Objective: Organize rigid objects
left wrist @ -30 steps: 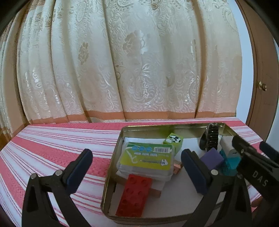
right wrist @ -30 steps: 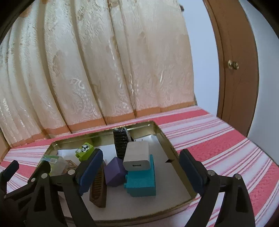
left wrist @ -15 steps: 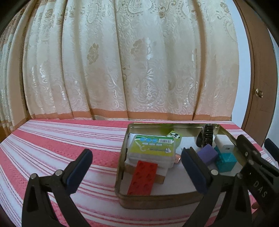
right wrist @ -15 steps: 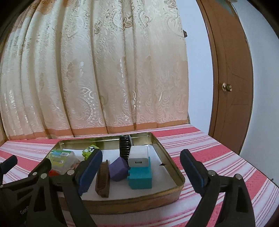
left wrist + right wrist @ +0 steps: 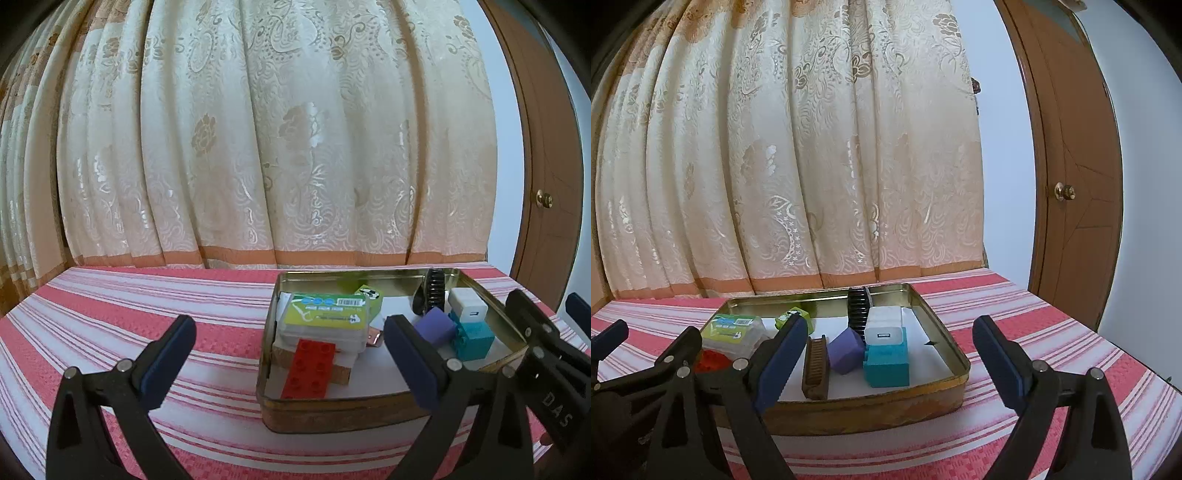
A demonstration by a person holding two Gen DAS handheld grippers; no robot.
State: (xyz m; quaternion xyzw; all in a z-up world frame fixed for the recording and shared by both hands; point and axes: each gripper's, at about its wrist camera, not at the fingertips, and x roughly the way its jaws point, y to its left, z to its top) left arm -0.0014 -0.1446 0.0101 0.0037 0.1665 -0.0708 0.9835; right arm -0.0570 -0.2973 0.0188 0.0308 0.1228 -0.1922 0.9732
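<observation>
Both grippers, left (image 5: 288, 354) and right (image 5: 890, 354), spread wide, empty, hovering short of tin tray (image 5: 934, 397). Blocks, charger (image 5: 884, 328) gathered inside; sorting apparently done.

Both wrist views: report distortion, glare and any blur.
Left wrist view: strong fisheye bowing of the cream patterned curtain and black corner vignetting; bright glare on the gold metal tin inner wall; the open left claw looks sharp. Right wrist view: same bowing, bending the brown wooden door; sheen on curtain folds; no evident motion blur around the open right claw.
</observation>
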